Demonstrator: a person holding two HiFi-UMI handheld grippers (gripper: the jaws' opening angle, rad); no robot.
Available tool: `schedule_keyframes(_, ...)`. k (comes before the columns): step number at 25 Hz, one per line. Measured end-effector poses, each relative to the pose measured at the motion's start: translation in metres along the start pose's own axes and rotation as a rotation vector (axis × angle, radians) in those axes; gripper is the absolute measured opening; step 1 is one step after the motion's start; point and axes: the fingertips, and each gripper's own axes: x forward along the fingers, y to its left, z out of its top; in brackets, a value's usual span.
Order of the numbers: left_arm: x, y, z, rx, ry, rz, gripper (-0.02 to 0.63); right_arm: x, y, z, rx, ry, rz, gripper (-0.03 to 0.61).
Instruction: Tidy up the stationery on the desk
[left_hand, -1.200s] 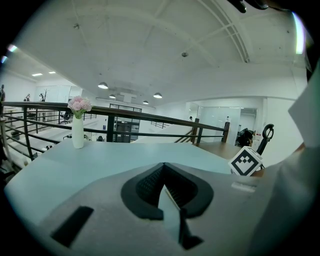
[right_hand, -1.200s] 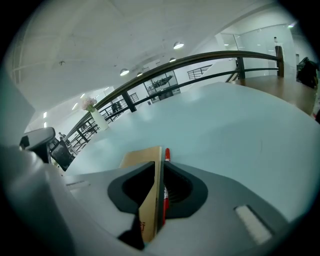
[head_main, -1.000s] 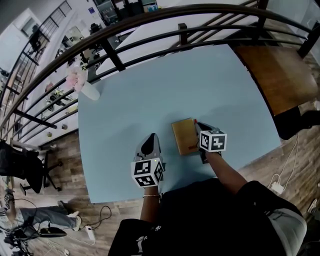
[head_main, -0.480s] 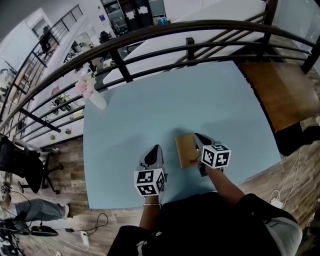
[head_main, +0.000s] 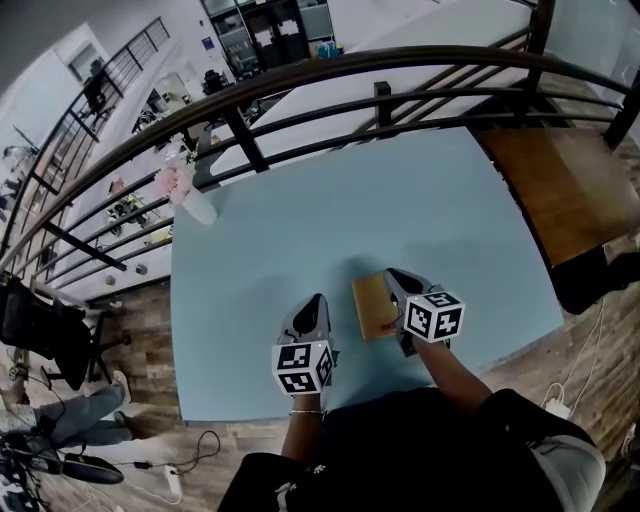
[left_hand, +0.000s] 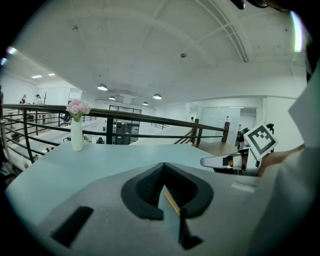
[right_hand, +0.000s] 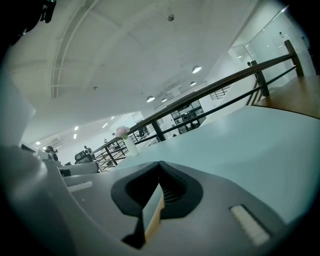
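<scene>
A flat tan-brown notebook (head_main: 372, 305) lies on the light blue table (head_main: 300, 225) near its front edge. My right gripper (head_main: 390, 273) hovers just right of the notebook, its fingertips by the far right corner. In the right gripper view its jaws (right_hand: 160, 164) meet at the tips; a tan sliver shows in the slit below them, and I cannot tell what it is. My left gripper (head_main: 314, 299) stands left of the notebook. Its jaws (left_hand: 164, 165) are shut too, with only table and a thin tan edge showing through the slit.
A white vase with pink flowers (head_main: 190, 195) stands at the table's far left corner. A dark railing (head_main: 300, 70) runs along the far edge. A brown wooden surface (head_main: 560, 160) adjoins the table at the right. The front edge is close under both grippers.
The right gripper has lifted a little beside the notebook. The left gripper and the notebook keep their places; the head view has shifted slightly.
</scene>
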Motion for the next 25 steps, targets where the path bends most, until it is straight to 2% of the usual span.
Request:
schedule_keyframes(7, -0.001, -0.003, -0.003, -0.002, -0.002, 0.002, -0.003, -0.003, 0.005, -0.002, -0.030, 0.008, 0.020, 0.009)
schedule_keyframes(25, -0.006, -0.008, -0.004, -0.004, -0.002, 0.000, -0.003, -0.011, 0.010, 0.000, -0.030, 0.000, 0.030, 0.009)
